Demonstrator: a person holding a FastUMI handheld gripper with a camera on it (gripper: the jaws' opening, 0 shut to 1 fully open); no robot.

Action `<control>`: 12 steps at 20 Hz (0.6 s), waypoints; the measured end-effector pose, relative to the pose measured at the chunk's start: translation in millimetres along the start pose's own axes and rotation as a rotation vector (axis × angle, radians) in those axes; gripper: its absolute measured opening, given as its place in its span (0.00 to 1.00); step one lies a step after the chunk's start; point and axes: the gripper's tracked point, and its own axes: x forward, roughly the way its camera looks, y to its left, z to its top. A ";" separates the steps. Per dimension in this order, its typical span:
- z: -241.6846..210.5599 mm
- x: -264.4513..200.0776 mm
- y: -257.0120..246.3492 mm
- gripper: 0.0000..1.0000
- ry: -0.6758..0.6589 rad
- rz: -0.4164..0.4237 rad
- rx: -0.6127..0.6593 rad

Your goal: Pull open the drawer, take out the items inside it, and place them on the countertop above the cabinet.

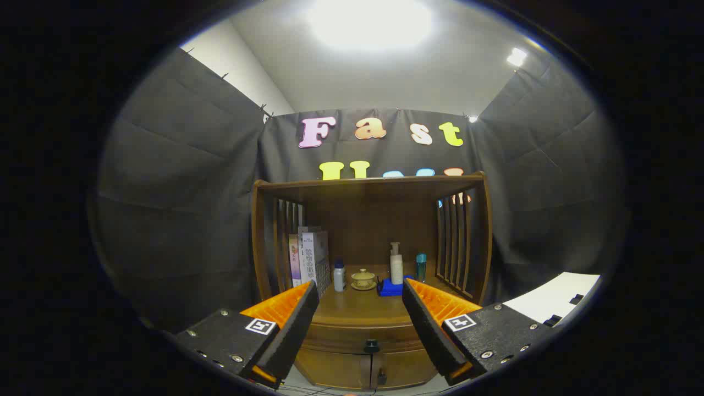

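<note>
Well ahead of the spread fingers (pixel 360 324), between them, sits the closed drawer (pixel 360 336).

My gripper (pixel 360 324) is spread wide, nothing between its fingers. Ahead stands the brown wooden cabinet (pixel 368 231); its drawer (pixel 360 336) is closed, dark knob (pixel 372 346) at the front centre, just below the countertop (pixel 360 308)

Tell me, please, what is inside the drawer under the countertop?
The drawer is shut, knob forward, so its contents are hidden. The open gripper hangs before it, holding nothing.
</note>
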 end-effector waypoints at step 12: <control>-25.4 7.0 10.0 0.95 0.092 0.011 -0.067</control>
